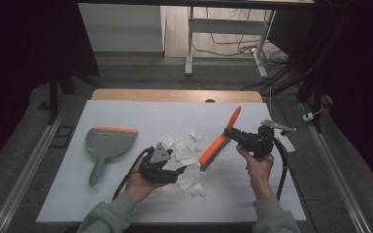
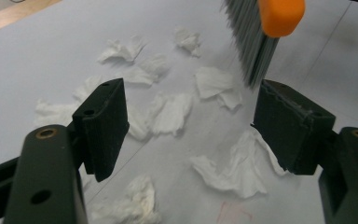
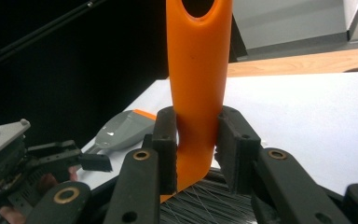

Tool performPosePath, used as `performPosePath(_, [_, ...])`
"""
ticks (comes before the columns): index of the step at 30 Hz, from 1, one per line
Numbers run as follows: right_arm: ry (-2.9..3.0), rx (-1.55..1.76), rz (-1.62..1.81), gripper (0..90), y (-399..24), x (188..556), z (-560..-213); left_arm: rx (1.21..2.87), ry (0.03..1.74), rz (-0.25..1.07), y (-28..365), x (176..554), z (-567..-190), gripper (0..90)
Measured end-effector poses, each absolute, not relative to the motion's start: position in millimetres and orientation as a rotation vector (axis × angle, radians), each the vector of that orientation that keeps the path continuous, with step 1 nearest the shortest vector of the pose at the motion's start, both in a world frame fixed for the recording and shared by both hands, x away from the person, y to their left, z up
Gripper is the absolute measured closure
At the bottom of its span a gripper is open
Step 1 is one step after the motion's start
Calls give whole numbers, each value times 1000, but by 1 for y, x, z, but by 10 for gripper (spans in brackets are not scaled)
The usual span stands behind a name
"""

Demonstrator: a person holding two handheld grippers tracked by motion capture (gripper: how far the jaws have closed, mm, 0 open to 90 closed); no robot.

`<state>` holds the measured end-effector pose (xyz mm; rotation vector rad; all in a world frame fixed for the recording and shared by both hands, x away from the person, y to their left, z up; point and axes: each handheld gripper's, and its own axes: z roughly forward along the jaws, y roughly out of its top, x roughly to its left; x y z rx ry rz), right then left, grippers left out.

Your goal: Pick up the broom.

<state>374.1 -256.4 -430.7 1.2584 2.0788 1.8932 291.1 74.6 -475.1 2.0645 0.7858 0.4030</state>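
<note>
**Figure: Brush held over scattered paper scraps, dustpan standing by**

Nearest the onlooker, the person's two forearms enter at 6 o'clock of the table. The left gripper hovers low over the white sheet with its jaws spread wide and nothing between them; in the left gripper view its black pads frame the crumpled paper scraps, presumably so it can steady or gather them. Just beyond, toward the table's centre, the scraps lie in a loose cluster, some touching, some apart. At about 3 o'clock of that cluster, the right gripper is clamped on the orange handle of the brush; the handle rises toward 1 o'clock and the grey bristles point down at the scraps' edge, a tilt that appears suited to sweeping leftward. Whether the bristles touch the sheet cannot be told. Farther left, at 9 o'clock of the cluster and well apart from it, the grey dustpan lies flat, its orange lip toward the far side, likely awaiting the left gripper.
</note>
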Motion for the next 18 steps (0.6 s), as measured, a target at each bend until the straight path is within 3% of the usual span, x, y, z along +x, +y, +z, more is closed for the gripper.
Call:
performPosePath(9, [2097, 1270, 1909, 697, -238, 372, -435, 2076, 718, 367, 46, 295, -478, 275])
performPosePath(14, [2079, 1302, 1938, 697, -229, 371, -440, 2067, 707, 342, 35, 301, -484, 342])
performPosePath(18, [2082, 1304, 1965, 697, -223, 370, -441, 2060, 696, 353, 30, 302, -487, 447])
